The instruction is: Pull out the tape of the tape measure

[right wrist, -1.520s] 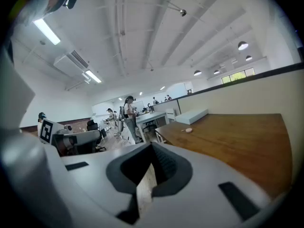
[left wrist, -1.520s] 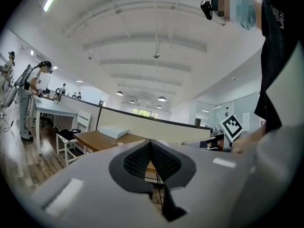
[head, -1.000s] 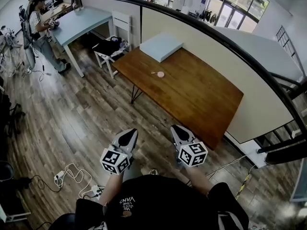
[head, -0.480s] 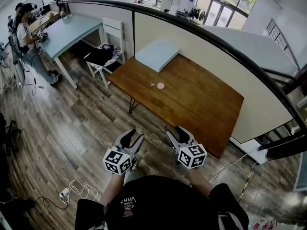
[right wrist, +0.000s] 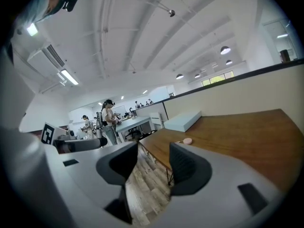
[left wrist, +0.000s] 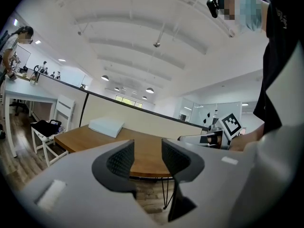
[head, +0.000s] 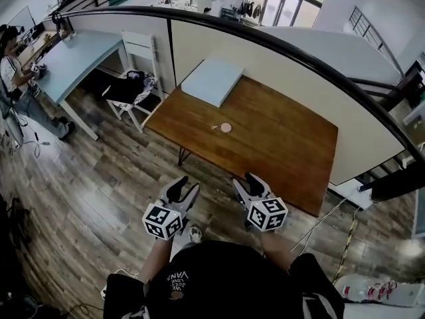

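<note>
A small round pink tape measure (head: 226, 127) lies on the brown wooden table (head: 285, 145), toward its far left part; the right gripper view shows the tape measure (right wrist: 187, 141) well beyond the jaws. My left gripper (head: 184, 190) and right gripper (head: 247, 182) are held side by side over the floor, short of the table's near edge. Both have just opened and stand open with nothing between the jaws. The left gripper (left wrist: 147, 153) points at the table edge (left wrist: 85, 139). The right gripper (right wrist: 153, 163) points past the table corner.
A flat pale box (head: 212, 80) sits at the table's far left corner. A tall partition with a black rail (head: 279, 48) backs the table. A white chair with a dark bag (head: 133, 85) and a pale blue table (head: 73, 55) stand left. A person (head: 12, 78) works there.
Both grippers' jaws went from shut to open. The person carrying them has stepped toward the brown table, which now lies nearer in the head view.
</note>
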Demonstrator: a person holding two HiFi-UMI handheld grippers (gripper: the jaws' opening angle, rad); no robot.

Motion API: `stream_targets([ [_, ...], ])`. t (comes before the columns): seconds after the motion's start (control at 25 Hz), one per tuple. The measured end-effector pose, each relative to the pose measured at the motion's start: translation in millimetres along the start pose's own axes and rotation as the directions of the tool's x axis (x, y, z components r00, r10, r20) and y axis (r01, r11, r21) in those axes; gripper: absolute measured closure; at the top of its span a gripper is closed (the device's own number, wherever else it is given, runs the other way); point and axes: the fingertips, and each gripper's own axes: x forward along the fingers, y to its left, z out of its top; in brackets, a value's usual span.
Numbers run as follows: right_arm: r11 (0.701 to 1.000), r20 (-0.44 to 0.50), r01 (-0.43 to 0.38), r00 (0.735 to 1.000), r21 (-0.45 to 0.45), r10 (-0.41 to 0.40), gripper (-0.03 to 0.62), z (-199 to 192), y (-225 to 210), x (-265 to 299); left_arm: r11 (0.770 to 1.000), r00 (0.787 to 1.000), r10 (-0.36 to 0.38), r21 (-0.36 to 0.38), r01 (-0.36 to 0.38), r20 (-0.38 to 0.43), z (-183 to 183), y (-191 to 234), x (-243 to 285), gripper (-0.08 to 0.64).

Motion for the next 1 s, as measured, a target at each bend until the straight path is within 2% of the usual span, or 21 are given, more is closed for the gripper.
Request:
stream_targets([
  [0.28, 0.996, 0.018, 0.085, 0.996, 0.037, -0.086, 0.416, -1.6, 6.4, 24.6, 0.998, 0.997, -0.07, 0.002, 0.07, -0.04, 2.9, 35.8, 2.8, 0.394],
  [0.52, 0.992, 0.003, 0.117, 0.993, 0.048, -0.117, 0.416, -4.5, 2.7, 38.2, 0.995, 0.994, -0.094, -0.022, 0.093, -0.056, 1.9, 56.0, 18.0, 0.394],
  [0.76, 0.992, -0.008, 0.115, 0.993, 0.052, -0.115, 0.416, 0.3, -17.4, 51.7, 0.994, 0.992, -0.107, -0.021, 0.106, -0.069, 4.1, 58.5, 42.3, 0.394],
  [1.0, 0.997, -0.06, 0.071, 0.996, 0.02, -0.07, 0.416, 3.0, -44.7, 80.6, 0.998, 0.996, -0.057, -0.025, 0.055, -0.066, 10.3, 70.6, 73.1, 0.394],
])
